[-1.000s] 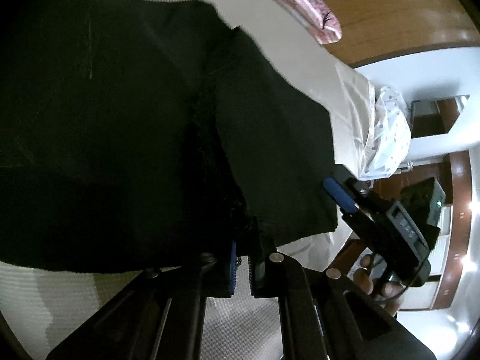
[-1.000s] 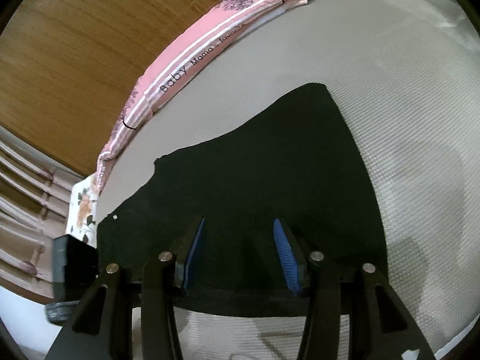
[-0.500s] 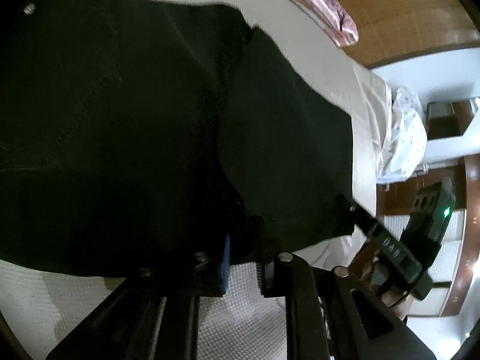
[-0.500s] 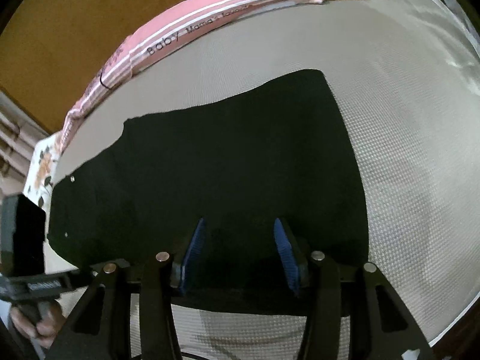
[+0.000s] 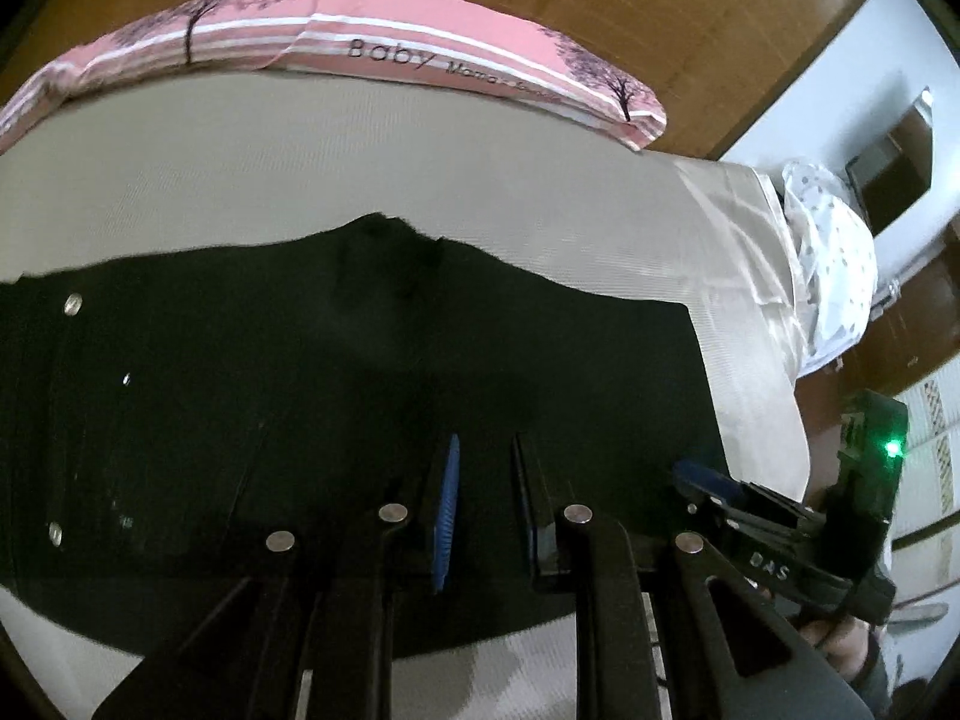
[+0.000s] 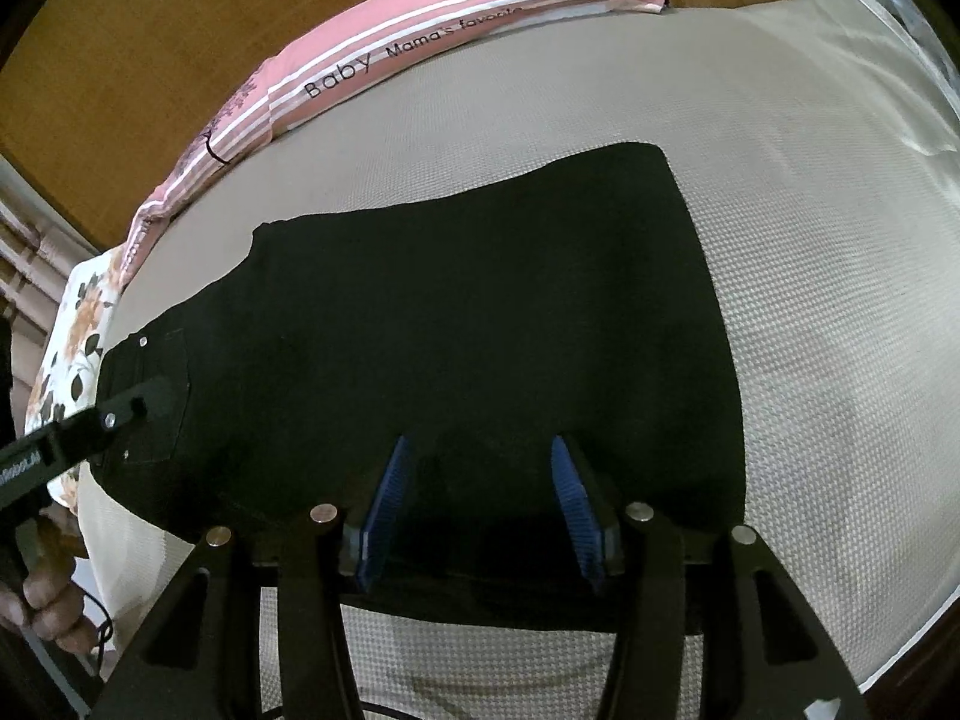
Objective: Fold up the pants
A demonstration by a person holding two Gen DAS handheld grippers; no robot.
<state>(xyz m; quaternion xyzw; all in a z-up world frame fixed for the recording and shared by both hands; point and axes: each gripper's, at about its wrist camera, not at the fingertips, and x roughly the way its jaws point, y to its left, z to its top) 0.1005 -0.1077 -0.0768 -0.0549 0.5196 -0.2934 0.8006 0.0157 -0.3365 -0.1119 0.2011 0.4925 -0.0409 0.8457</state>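
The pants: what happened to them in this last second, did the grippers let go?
The left gripper opened and released the black pants, which now lie flat, folded lengthwise. The right gripper stayed open over them. The bed and pink pillow are unchanged.

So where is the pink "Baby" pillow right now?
The pink pillow lies along the far edge of the bed, against the wooden headboard, beyond the black pants.

A home bedroom: a bed (image 6: 810, 276) with a pink pillow (image 6: 420, 42) against a wooden headboard (image 6: 150, 30).
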